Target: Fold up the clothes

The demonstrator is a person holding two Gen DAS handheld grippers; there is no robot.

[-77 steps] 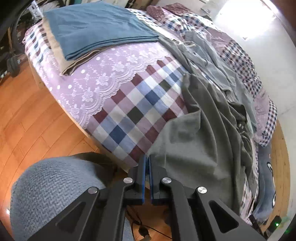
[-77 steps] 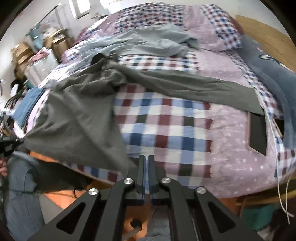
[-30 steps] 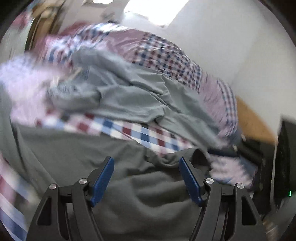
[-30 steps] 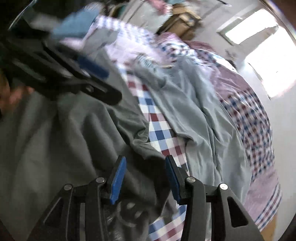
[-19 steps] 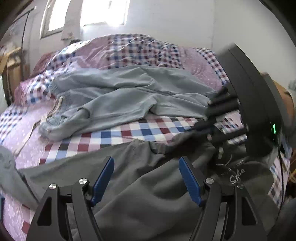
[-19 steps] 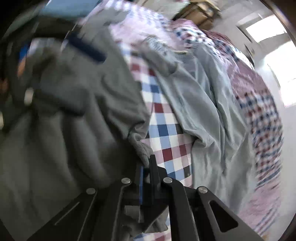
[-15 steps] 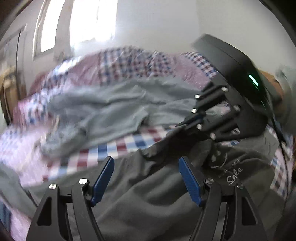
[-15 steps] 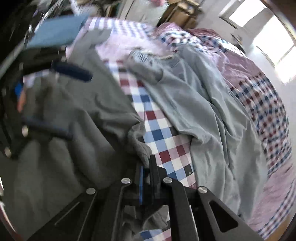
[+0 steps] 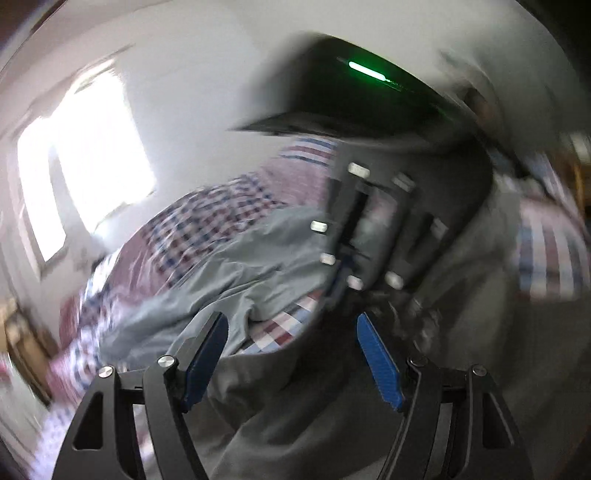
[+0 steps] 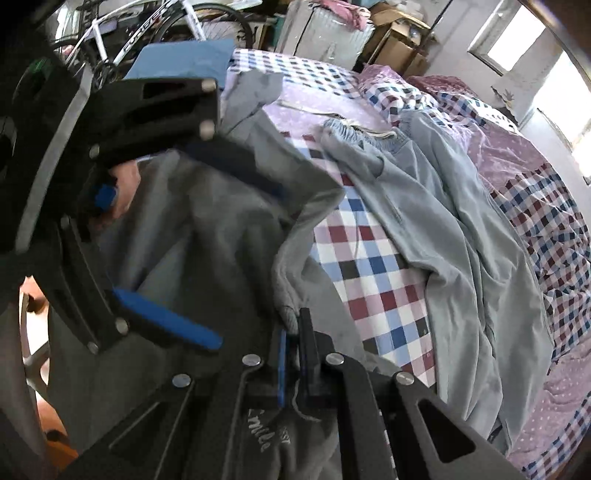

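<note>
A dark grey garment (image 10: 221,236) with pale lettering hangs lifted off the bed's near side. My right gripper (image 10: 291,325) is shut on its ribbed edge. My left gripper (image 10: 251,266) comes in from the left, held by a hand (image 10: 125,188), and stands open with the garment's upper edge between its spread fingers. Its blue pads (image 10: 166,321) do not press the cloth. In the blurred left wrist view the left gripper (image 9: 291,350) gapes over the same grey garment (image 9: 295,413), with the right gripper's black body straight ahead.
Light grey-blue trousers (image 10: 443,229) lie crumpled across the checked bed cover (image 10: 369,266). A folded blue cloth (image 10: 177,59) sits at the bed's far corner. Behind it stand a bicycle (image 10: 166,22) and cardboard boxes (image 10: 399,40). Bright windows light the right side.
My right gripper closed on the garment's ribbed edge and lifted it a little. The left gripper, still open, rolled and swung in close to the right gripper.
</note>
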